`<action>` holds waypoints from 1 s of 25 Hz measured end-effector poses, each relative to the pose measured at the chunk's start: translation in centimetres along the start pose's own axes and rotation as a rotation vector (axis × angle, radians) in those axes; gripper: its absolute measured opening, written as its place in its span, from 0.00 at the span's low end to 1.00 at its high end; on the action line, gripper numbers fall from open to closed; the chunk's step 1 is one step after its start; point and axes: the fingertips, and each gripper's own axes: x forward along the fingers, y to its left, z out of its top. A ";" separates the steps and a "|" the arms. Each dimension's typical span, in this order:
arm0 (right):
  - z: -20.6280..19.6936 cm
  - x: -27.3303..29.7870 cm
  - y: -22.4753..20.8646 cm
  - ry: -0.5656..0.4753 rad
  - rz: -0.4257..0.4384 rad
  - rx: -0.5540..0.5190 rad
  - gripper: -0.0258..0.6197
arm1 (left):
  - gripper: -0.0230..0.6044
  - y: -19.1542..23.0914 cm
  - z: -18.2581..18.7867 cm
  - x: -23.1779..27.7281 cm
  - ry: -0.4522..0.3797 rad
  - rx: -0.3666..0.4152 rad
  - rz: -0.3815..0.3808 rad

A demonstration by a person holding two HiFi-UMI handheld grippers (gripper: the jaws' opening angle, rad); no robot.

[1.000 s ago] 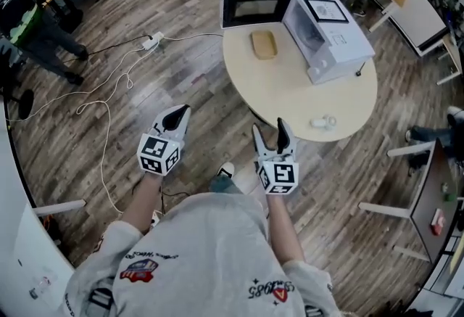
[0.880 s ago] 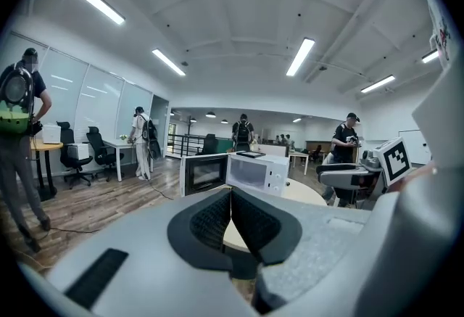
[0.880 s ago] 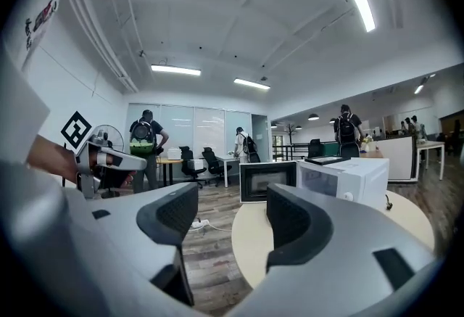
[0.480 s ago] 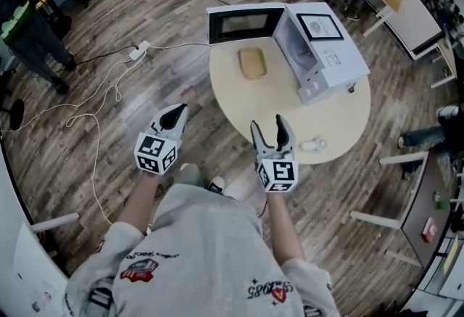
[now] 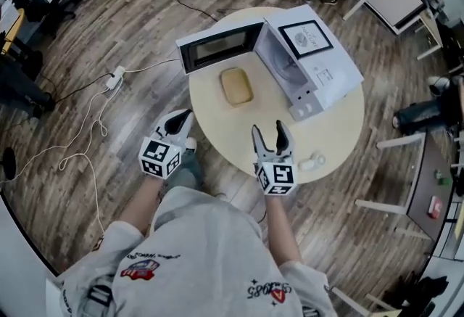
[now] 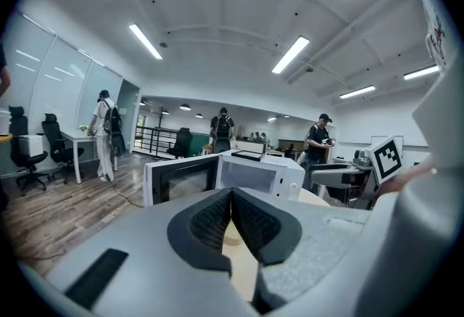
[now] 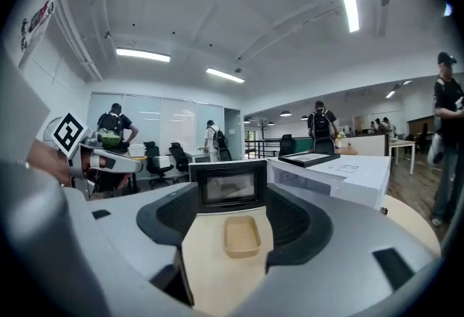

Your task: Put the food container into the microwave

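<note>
The tan food container (image 5: 236, 85) lies on the round table (image 5: 341, 127), in front of the white microwave (image 5: 312, 54). The microwave's door (image 5: 220, 47) stands open to the left. My right gripper (image 5: 268, 136) hovers open over the table's near edge and points at the container (image 7: 241, 236), which shows between its jaws with the door (image 7: 227, 186) behind it. My left gripper (image 5: 176, 123) is shut on nothing, just off the table's left edge. In the left gripper view the microwave (image 6: 257, 172) sits beyond the closed jaws.
A small white object (image 5: 312, 161) lies on the table near my right gripper. A power strip (image 5: 114, 77) and white cables trail across the wooden floor at left. Chairs and desks ring the room, and several people stand in the background.
The table and microwave have come closer and now sit right in front of both grippers. The right gripper has reached over the table's edge. Neither gripper's jaws changed.
</note>
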 end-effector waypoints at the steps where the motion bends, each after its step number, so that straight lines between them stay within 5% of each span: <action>1: 0.3 1.7 -0.7 0.001 -0.030 0.012 0.47 | 0.05 1.1 0.6 1.9 0.008 0.016 -0.036; 10: 3.1 11.9 -3.9 0.025 -0.225 0.036 0.47 | 0.04 10.0 5.4 14.9 0.050 0.076 -0.240; 25: 4.3 13.9 -7.9 0.026 -0.518 0.027 0.47 | 0.05 8.4 5.8 25.4 0.089 0.099 -0.576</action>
